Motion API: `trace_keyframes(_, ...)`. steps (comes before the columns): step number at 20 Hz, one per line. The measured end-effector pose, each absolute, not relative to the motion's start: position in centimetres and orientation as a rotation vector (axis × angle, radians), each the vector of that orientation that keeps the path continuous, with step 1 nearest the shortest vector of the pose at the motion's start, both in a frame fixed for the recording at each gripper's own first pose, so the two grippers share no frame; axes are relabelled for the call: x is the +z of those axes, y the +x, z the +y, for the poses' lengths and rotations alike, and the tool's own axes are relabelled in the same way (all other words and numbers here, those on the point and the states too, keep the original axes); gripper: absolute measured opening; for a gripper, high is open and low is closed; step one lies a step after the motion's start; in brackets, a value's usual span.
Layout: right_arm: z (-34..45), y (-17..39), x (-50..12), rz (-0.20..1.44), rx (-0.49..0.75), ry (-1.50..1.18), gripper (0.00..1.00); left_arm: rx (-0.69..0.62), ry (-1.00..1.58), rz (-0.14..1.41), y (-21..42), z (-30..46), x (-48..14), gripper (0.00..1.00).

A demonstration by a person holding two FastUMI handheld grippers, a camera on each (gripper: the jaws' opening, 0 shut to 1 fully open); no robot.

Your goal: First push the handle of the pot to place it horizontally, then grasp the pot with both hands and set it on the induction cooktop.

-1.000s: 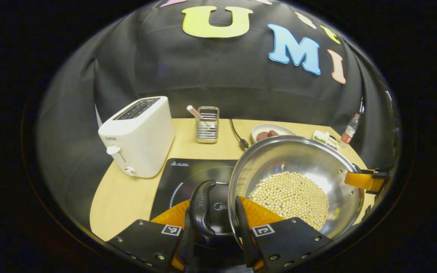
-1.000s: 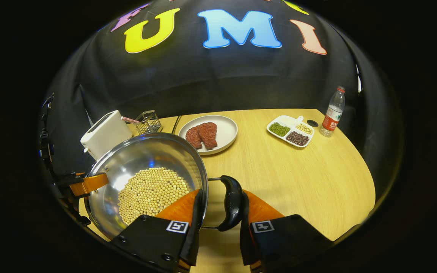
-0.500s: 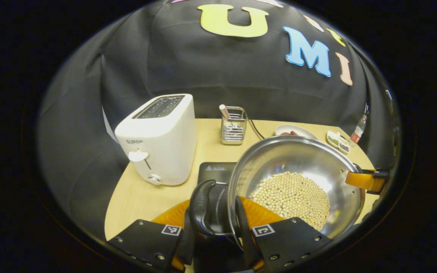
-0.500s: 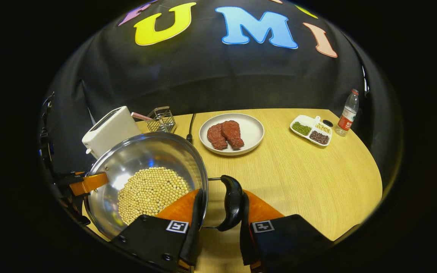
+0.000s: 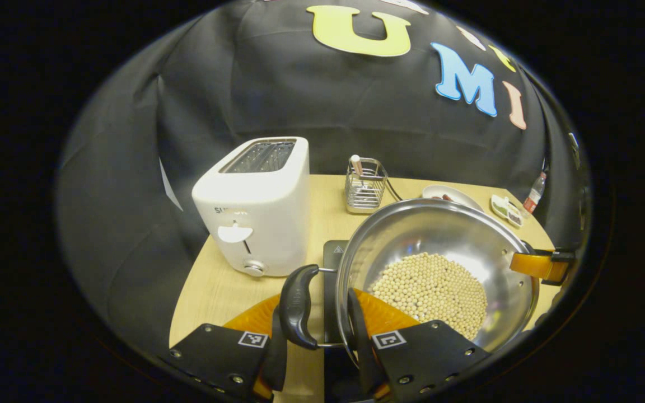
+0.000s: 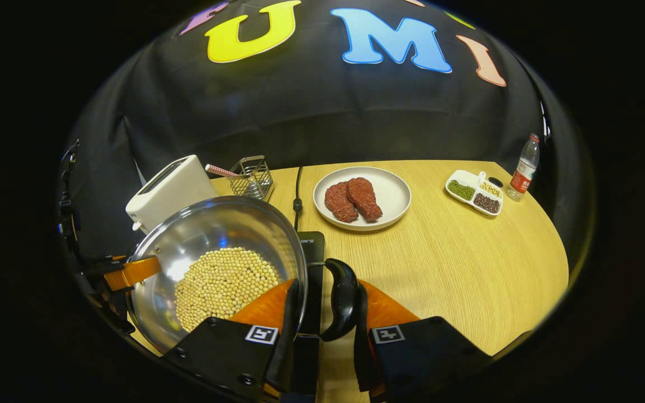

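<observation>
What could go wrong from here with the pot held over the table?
1. The pot is full of loose beans; if one handle dips, they may slide and spill.
2. The toaster stands close beside the cooktop; the left gripper or its handle could bump it while lowering.
3. The right gripper straddles rim and handle, and the cooktop is mostly hidden under the pot, so it may land off-centre.

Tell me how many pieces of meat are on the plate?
2. Both pieces of meat lie side by side on the white plate: the left piece and the right piece, touching each other. Nothing seems to hide more.
</observation>
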State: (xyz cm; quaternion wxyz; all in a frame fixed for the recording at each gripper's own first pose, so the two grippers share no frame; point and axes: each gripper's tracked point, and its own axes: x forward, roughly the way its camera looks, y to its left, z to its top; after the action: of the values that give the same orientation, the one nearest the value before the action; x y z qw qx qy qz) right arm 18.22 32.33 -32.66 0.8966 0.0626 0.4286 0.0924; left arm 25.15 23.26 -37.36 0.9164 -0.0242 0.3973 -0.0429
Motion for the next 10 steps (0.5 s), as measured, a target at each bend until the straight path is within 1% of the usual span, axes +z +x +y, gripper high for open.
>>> trace_keyframes(1,32.4,18.2,-32.5,0.885,0.193,0.13,0.43,-0.085,-0.05,0.821,25.1,23.4,-37.4,0.5)
trace_keyframes(3,32.6,18.1,-32.6,0.885,0.2,0.133,0.46,-0.063,-0.041,0.819,25.0,23.6,-37.5,0.58)
trace_keyframes(4,32.8,18.2,-32.6,0.883,0.206,0.134,0.52,-0.047,-0.015,0.815,25.0,23.9,-37.6,0.59)
trace_keyframes(5,33.0,18.1,-32.4,0.873,0.213,0.13,0.51,-0.023,0.03,0.808,25.1,24.3,-37.5,0.59)
trace_keyframes(6,32.8,18.2,-32.0,0.85,0.206,0.117,0.62,-0.005,0.075,0.799,25.3,24.7,-37.5,0.67)
trace_keyframes(7,32.9,18.4,-31.5,0.824,0.205,0.11,0.6,0.003,0.102,0.789,25.0,24.8,-37.0,0.79)
trace_keyframes(8,32.5,18.6,-31.2,0.802,0.193,0.099,0.8,0.004,0.105,0.781,25.0,24.6,-36.9,0.91)
trace_keyframes(9,32.4,18.7,-30.9,0.785,0.187,0.096,0.99,0.005,0.092,0.776,24.9,24.4,-36.8,0.89)
trace_keyframes(10,32.3,18.8,-30.6,0.777,0.181,0.099,0.97,0.011,0.085,0.773,24.8,24.5,-36.7,0.89)
